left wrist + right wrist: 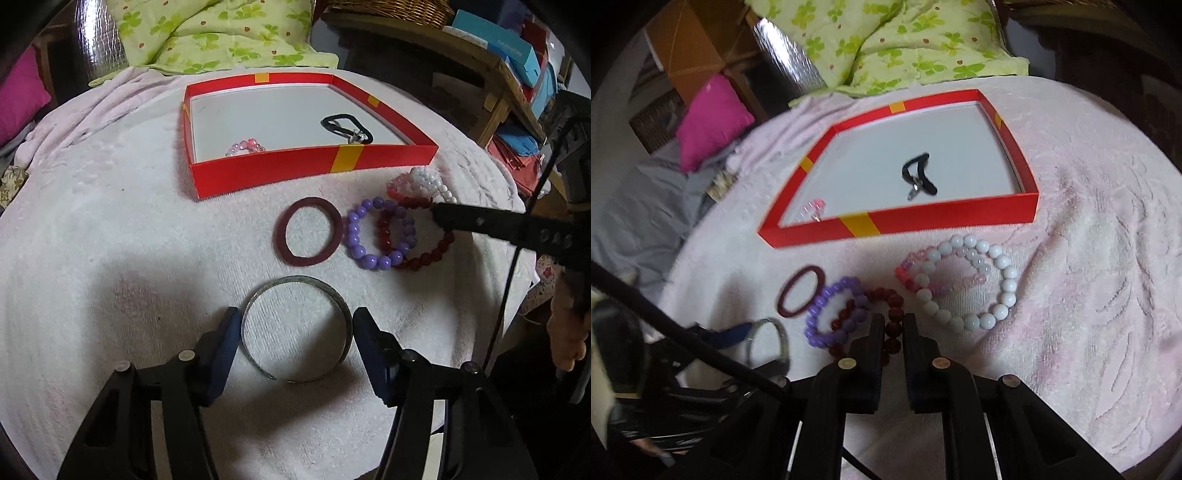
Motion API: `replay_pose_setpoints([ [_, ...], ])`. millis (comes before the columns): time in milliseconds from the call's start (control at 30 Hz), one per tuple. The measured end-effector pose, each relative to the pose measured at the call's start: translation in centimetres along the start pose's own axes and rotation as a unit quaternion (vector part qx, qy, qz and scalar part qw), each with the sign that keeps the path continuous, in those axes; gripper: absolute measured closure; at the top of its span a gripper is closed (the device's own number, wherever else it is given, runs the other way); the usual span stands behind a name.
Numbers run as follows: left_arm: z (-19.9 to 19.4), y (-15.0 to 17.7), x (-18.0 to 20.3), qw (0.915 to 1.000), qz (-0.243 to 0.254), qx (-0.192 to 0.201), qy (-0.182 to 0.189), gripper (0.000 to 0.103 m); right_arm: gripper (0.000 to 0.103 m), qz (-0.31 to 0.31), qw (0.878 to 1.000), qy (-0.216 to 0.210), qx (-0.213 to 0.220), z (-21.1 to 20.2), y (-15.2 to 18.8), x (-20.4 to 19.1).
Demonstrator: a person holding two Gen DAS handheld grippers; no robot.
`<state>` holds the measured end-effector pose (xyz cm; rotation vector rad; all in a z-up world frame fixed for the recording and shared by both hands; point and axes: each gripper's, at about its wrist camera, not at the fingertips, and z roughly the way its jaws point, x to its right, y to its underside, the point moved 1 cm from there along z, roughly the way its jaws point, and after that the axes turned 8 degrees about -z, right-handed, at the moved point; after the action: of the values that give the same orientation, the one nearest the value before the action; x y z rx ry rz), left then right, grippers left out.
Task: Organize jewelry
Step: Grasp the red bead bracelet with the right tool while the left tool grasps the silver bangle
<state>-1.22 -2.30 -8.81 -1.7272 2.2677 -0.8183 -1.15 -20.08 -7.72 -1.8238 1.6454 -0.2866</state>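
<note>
A silver bangle (295,332) is seen lying flat on a pale pink towel (110,221), framed between the blue-padded fingers of the left gripper (293,332). The pads stand just beside the bangle's two sides; whether they press on it cannot be told. The right gripper (891,325) is clenched on a dark red bead bracelet (886,306), its black fingers nearly together with beads caught between them. That bracelet is overlapped by a purple bead bracelet (373,236), and a maroon hair band (308,231) lies just beside the purple one, toward the left. Farther back, a white bead bracelet (975,284) is laid over a pink bead bracelet (912,277). Behind the loose pieces a shallow red box (258,173) with yellow tape marks is set on the towel. Inside it, a black hair tie (345,127) with a metal charm lies near the middle and a small pink bracelet (247,147) rests against the near wall.
</note>
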Motion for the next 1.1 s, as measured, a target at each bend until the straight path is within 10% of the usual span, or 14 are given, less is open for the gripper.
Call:
replay_pose_setpoints([
  [400, -2.6, -1.4, -0.6, 0.9987, -0.008, 0.049, -0.008, 0.040, 0.092, 0.039, 0.993, -0.071, 0.082, -4.0, -1.5, 1.0],
  [1100, -1.3, -9.6, 1.5, 0.9951, -0.005, 0.099, -0.002, 0.040, 0.092, 0.099, 0.986, -0.049, 0.126, -3.2, -8.2, 4.3],
])
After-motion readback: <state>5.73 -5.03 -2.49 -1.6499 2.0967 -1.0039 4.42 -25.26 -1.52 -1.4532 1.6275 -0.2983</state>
